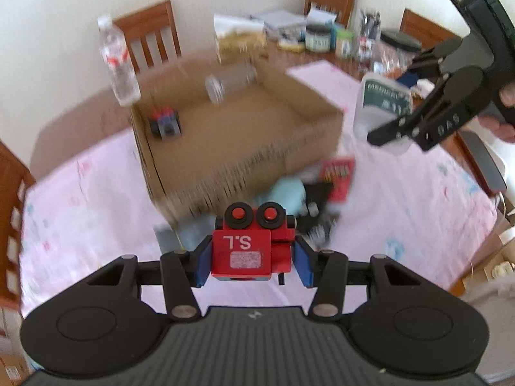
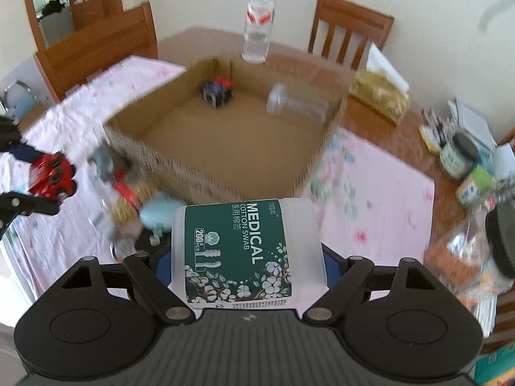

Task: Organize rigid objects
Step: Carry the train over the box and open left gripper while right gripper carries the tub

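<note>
Box [image 1: 225, 135] holds a toy [image 1: 164, 123] and jar [image 1: 230, 83]; left claw [image 1: 252, 259] pinches a train [image 1: 254, 244], right claw [image 2: 241, 267] a swab tub [image 2: 241, 251] (clutter [image 1: 309, 193] remains near).

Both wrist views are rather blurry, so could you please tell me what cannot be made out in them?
- Pile before the cardboard box: motion-blurred in both views; only a pale blue item and a red pack stand out.
- Small toy inside the box: too small and blurred to identify.
- Cotton swab tub, right wrist view: hides the right gripper's fingers.
- Red toy, left wrist view: its white sticker is unreadable.
</note>
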Action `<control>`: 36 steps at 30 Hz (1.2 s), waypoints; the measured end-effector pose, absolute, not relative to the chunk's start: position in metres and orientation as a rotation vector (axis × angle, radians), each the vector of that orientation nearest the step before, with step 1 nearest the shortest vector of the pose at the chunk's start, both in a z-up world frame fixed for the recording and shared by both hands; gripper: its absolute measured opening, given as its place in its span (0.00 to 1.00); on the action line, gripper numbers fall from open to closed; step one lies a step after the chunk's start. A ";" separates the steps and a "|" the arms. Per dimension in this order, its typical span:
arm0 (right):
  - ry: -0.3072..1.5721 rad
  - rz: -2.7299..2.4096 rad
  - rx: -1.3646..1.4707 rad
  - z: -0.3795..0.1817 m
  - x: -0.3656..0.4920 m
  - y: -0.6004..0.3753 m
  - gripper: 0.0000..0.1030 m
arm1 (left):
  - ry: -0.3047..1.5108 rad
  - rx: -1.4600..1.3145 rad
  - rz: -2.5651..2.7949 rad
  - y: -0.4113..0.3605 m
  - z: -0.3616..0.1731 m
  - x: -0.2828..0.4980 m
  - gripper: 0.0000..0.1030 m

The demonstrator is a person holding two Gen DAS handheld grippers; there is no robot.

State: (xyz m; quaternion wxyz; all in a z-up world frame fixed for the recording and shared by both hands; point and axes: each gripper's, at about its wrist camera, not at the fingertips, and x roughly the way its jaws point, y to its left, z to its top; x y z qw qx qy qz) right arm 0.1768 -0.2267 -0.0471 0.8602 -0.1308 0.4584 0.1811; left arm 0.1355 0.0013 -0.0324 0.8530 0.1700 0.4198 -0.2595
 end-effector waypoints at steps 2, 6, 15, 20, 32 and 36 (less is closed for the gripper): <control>0.936 0.388 -0.272 -0.040 0.184 -0.223 0.85 | 0.843 0.372 -0.537 -0.001 -0.022 0.149 0.49; 0.898 0.399 -0.270 -0.029 0.199 -0.216 0.85 | 0.786 0.377 -0.525 -0.006 -0.011 0.183 0.49; 0.890 0.396 -0.259 -0.030 0.239 -0.205 0.85 | 0.801 0.350 -0.504 -0.021 -0.032 0.250 0.49; 0.907 0.386 -0.257 -0.035 0.257 -0.202 0.85 | 0.782 0.310 -0.450 -0.020 -0.046 0.266 0.56; 0.937 0.351 -0.239 -0.047 0.302 -0.189 0.85 | 0.749 0.225 -0.305 0.019 -0.034 0.229 0.93; 0.938 0.329 -0.234 -0.048 0.323 -0.180 0.85 | 0.741 0.202 -0.288 0.026 -0.029 0.209 0.94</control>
